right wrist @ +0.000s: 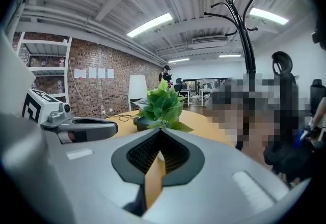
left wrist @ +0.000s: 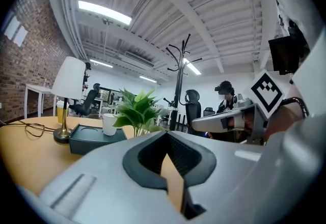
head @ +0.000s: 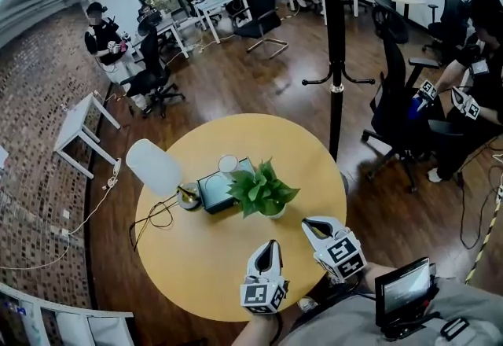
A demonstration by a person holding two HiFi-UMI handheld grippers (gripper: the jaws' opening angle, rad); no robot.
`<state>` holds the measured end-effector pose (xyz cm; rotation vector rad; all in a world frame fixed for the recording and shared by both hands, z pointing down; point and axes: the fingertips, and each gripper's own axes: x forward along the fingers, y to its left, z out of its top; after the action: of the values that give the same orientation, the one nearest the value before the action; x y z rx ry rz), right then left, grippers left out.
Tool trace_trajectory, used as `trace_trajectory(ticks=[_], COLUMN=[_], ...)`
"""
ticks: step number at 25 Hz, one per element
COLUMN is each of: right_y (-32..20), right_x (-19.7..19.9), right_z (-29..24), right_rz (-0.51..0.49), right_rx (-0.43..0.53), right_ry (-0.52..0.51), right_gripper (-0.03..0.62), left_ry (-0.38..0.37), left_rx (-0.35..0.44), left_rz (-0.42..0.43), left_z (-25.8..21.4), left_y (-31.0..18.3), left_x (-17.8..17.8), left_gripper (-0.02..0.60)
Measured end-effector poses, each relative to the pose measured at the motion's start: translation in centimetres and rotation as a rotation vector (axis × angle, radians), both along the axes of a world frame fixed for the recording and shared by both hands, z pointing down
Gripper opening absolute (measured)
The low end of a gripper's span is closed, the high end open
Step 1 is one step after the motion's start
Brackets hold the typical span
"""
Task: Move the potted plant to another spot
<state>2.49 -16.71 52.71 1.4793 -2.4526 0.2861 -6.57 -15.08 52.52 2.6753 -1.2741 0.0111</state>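
- My left hand-held gripper point(head: 270, 245) and right hand-held gripper point(head: 313, 225) are both closed, holding nothing; the plant point(head: 262, 189) stands mid-table point(head: 196, 274), just ahead of them.
- I'd open both wide first; then clamp the pot point(head: 276, 212) low, keeping it upright.

Plant point(head: 262, 191) sits mid-surface point(head: 204, 274), box point(head: 212, 191) just left of it with a cup point(head: 228, 163) on top, lamp point(head: 153, 167) further left. Left tongs point(head: 271, 244) and right tongs point(head: 311, 223) hover side by side over the near edge. Coat stand point(head: 335, 46) rises behind the surface.
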Motion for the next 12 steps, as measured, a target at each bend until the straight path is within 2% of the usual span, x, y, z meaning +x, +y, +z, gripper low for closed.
trace_trajectory(ticks=[5,12], right_y=[3.0,7.1], right_x=[-0.6,0.8], right_z=[0.0,0.5], right_rz=[-0.010,-0.076], right_rx=[-0.012,-0.013], right_ry=[-0.004,-0.017], right_gripper=[0.008,0.008], left_ry=[-0.008,-0.013], left_rx=[-0.013,-0.031], left_rz=[0.007,-0.065], left_z=[0.3,1.3], left_y=[2.6,6.9], left_x=[-0.1,1.4], left_gripper=[0.001,0.000])
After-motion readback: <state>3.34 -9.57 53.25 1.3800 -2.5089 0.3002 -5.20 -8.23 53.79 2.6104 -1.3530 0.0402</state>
